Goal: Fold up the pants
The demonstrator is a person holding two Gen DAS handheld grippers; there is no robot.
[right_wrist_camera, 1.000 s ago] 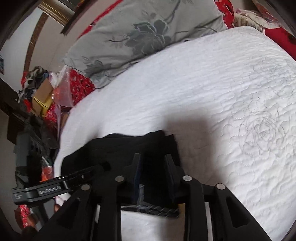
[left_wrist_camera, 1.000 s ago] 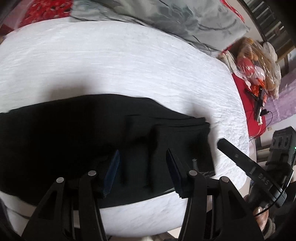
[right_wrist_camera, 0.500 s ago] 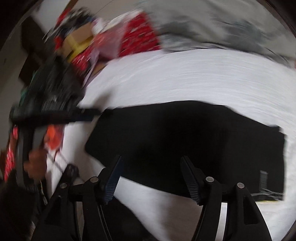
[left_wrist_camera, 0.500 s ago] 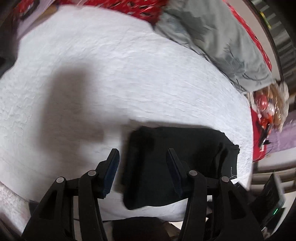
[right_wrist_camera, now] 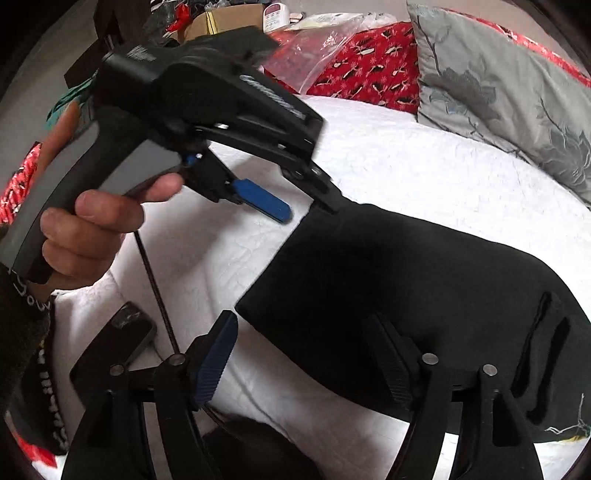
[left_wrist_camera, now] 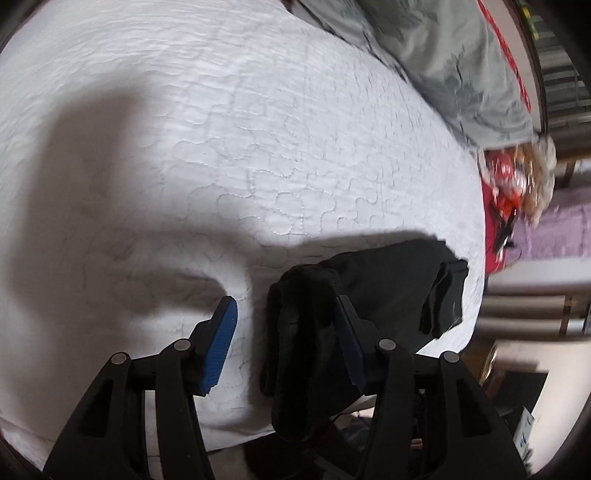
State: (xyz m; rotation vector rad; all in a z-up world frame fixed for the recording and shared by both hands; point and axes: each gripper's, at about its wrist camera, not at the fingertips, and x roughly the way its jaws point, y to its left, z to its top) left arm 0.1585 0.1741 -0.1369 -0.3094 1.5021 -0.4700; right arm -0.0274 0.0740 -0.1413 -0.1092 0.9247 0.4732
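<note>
You're working over a bed (left_wrist_camera: 258, 155) with a white quilted cover, a grey flowered pillow (right_wrist_camera: 509, 85) at its head and red patterned bedding (right_wrist_camera: 369, 70) beside that. Past the bed's edge sit a cardboard box (right_wrist_camera: 221, 20) and clear plastic bags (right_wrist_camera: 314, 44); what they hold can't be made out. The black pants (right_wrist_camera: 424, 295) lie folded near the bed's front edge. Your left claw (left_wrist_camera: 284, 332) stands half open, the pants' folded end draped over one finger, not pinched. Your right claw (right_wrist_camera: 306, 354) has just been opening and stands wide over the pants, gripping nothing.
</note>
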